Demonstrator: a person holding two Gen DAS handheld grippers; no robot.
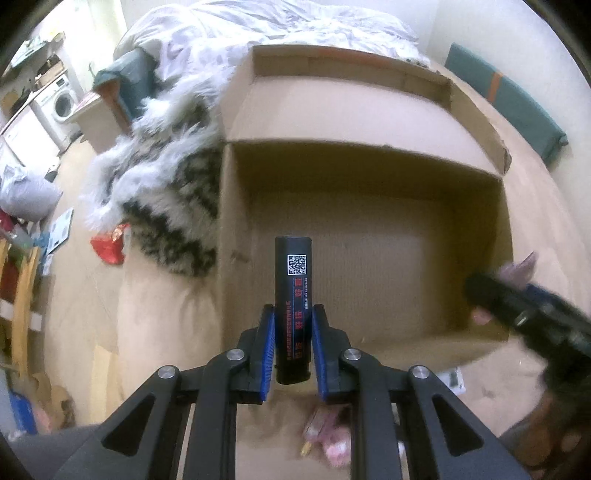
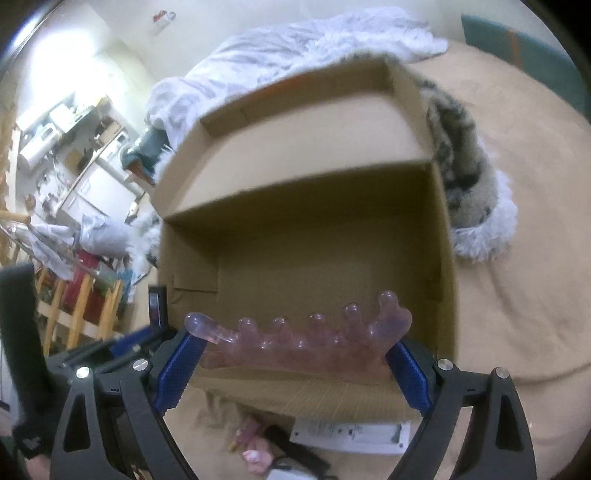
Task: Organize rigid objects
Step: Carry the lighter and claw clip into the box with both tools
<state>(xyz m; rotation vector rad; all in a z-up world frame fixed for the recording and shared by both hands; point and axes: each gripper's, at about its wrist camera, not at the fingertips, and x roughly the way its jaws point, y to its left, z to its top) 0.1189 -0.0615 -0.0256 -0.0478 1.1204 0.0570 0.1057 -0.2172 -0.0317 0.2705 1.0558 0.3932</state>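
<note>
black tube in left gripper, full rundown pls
The black tube is a matte, rigid-looking cylinder with flat ends. It carries a white QR-code label near its far end and red lettering running down its side. It points straight ahead, clamped near its lower half between the blue pads of the left hand-held gripper, and hangs over the near edge of the open cardboard box. Only the pads touch it.

An open cardboard box sits on the bed, its flap raised at the far side. In the left wrist view a furry blanket lies against the box's left wall, with a quilt behind it. The left gripper holds a cylinder upright over the box's near edge. The right gripper holds a knobbed massager crosswise over the near wall. A small toy lies on the bed before the box.
</note>
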